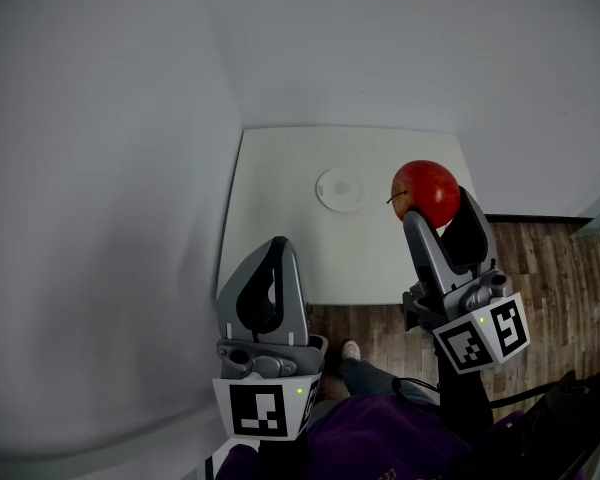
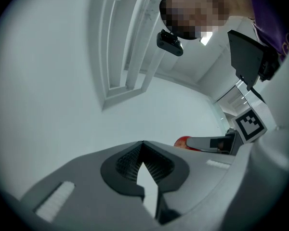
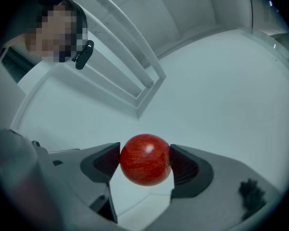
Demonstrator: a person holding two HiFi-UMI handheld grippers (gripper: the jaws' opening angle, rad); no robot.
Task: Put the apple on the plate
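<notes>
A red apple is held up in the air, gripped between the two jaws of my right gripper, which is shut on it. The right gripper view shows the apple squeezed between the dark pads, pointing up at wall and ceiling. A small white plate lies on the white table, below and left of the apple. My left gripper is raised at the table's front left corner, jaws shut with tips touching and nothing between them. Part of the apple shows in the left gripper view.
The white table stands in a corner between a pale wall on the left and one behind. Wooden floor lies to the right and front. A person's shoe and purple clothing are below the grippers.
</notes>
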